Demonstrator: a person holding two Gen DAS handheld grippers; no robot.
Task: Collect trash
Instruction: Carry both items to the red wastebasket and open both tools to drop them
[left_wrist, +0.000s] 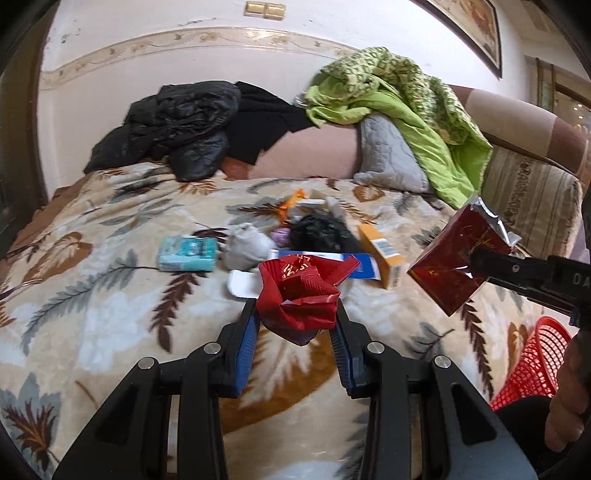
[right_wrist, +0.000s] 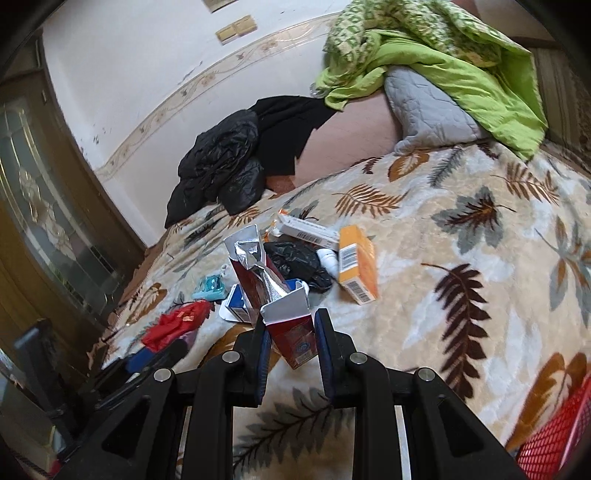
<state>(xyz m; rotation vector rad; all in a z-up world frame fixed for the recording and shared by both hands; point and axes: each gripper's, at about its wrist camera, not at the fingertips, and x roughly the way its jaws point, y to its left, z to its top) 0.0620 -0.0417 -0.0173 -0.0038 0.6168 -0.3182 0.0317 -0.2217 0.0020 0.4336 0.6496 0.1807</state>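
We see a bed covered by a cream blanket (left_wrist: 110, 295) printed with brown and grey leaves, set against a white wall with a patterned border; a black jacket (left_wrist: 173, 125), a grey quilted pillow (left_wrist: 388, 155) and a green quilt (left_wrist: 406, 99) lie at its far side. Trash sits mid-blanket: a teal packet (left_wrist: 188, 254), a black bag (left_wrist: 317, 230), an orange box (left_wrist: 382, 254) bearing barcodes. The left gripper (left_wrist: 295, 321) is clamped on crumpled red paper (left_wrist: 299, 295) with gold characters we cannot read. The right gripper (right_wrist: 290, 334) pinches an opened red carton (left_wrist: 454, 258), foil-lined, with illegible gold script. A red mesh basket (left_wrist: 532, 369) stands at the bed's edge.
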